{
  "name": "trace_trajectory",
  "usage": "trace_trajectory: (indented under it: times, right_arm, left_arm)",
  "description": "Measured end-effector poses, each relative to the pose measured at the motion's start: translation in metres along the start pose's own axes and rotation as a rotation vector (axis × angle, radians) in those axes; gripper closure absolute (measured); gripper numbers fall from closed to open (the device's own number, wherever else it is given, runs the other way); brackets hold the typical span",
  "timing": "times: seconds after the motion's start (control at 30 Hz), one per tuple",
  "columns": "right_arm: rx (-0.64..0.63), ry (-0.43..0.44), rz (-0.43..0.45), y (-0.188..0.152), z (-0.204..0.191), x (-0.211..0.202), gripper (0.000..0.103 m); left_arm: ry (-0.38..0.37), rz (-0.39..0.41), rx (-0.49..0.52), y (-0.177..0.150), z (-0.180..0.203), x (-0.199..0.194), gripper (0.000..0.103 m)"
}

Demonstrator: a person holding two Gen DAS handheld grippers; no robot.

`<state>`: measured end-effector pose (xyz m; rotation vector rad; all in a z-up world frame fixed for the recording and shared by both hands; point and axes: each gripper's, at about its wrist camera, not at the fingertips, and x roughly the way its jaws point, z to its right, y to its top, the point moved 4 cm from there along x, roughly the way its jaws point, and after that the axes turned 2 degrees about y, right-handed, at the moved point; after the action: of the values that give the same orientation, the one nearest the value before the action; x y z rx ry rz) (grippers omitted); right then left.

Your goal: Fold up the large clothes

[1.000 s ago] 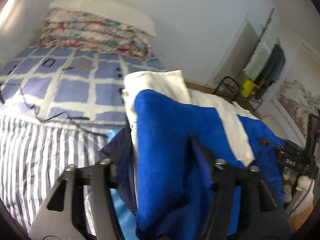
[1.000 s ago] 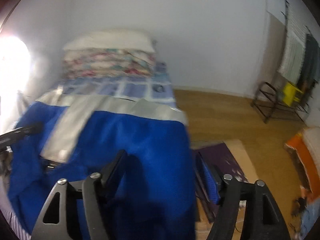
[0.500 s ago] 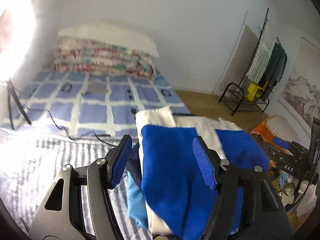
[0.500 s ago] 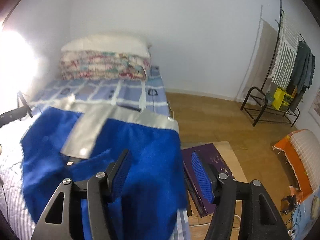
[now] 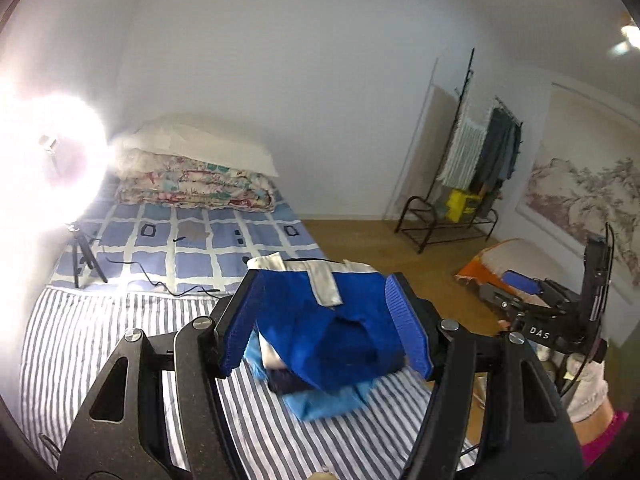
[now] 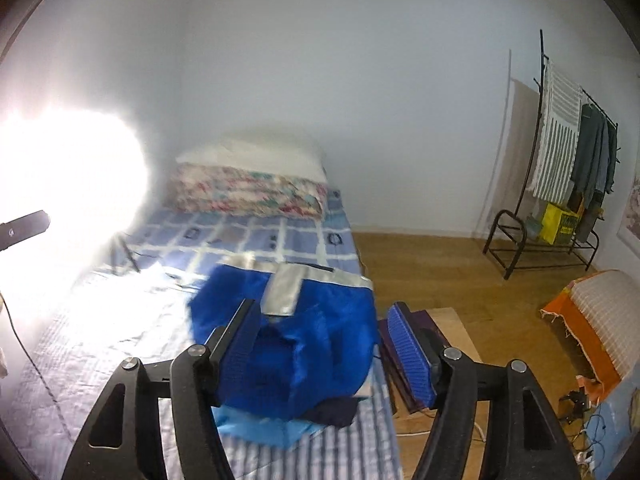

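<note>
Now the folded royal-blue fleece garment with its pale grey-white band [image 5: 320, 320] lay on top of a small stack, over a dark navy piece [image 6: 334, 412] and a light blue folded cloth [image 5: 328, 402], at the near right edge of the bed. Beneath the stack was the blue-and-white striped sheet [image 5: 120, 312], which covered the near end of the bed; farther up lay the blue checked bedspread [image 5: 188, 240], and at the head a rolled floral quilt [image 5: 200, 190] with a white pillow [image 5: 200, 146] on top.

My left gripper [image 5: 326, 326] hung above the stack with its blue ribbed pads spread apart, nothing pinched between them. My right gripper [image 6: 326, 344] was likewise spread; its jaws had just been opening, and the blue garment showed through the gap without the pads pressing it. From the left view I could see the right gripper's black body [image 5: 548, 320] beyond the bed's right edge, with a white-gloved hand [image 5: 586, 390] under it.

A glaring lamp on a tripod [image 5: 82, 256] stood at the bed's left edge. Across the wooden floor [image 6: 440, 264] a black clothes rack [image 6: 560, 184] stood against the wall.
</note>
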<state>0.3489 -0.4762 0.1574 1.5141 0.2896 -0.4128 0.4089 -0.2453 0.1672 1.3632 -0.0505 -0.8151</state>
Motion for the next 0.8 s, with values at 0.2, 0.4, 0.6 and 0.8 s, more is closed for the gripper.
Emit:
trace_trajectory:
  times: [0.2, 0.4, 0.6, 0.8]
  right_arm:
    - [0.005, 0.049, 0.071, -0.002, -0.031, -0.106, 0.030]
    - [-0.024, 0.036, 0.112, -0.013, -0.049, -0.198, 0.030]
    - [-0.036, 0.042, 0.157, -0.020, -0.060, -0.273, 0.030]
    - [-0.049, 0.061, 0.144, -0.049, -0.079, -0.310, 0.030]
  left_arm:
    - [-0.044, 0.043, 0.012, -0.008, 0.016, -0.118, 0.036]
    - [-0.086, 0.079, 0.049, -0.016, 0.032, -0.218, 0.036]
    - [-0.121, 0.100, 0.045, -0.028, 0.038, -0.295, 0.036]
    - [-0.118, 0.051, 0.038, -0.077, 0.032, -0.321, 0.036]
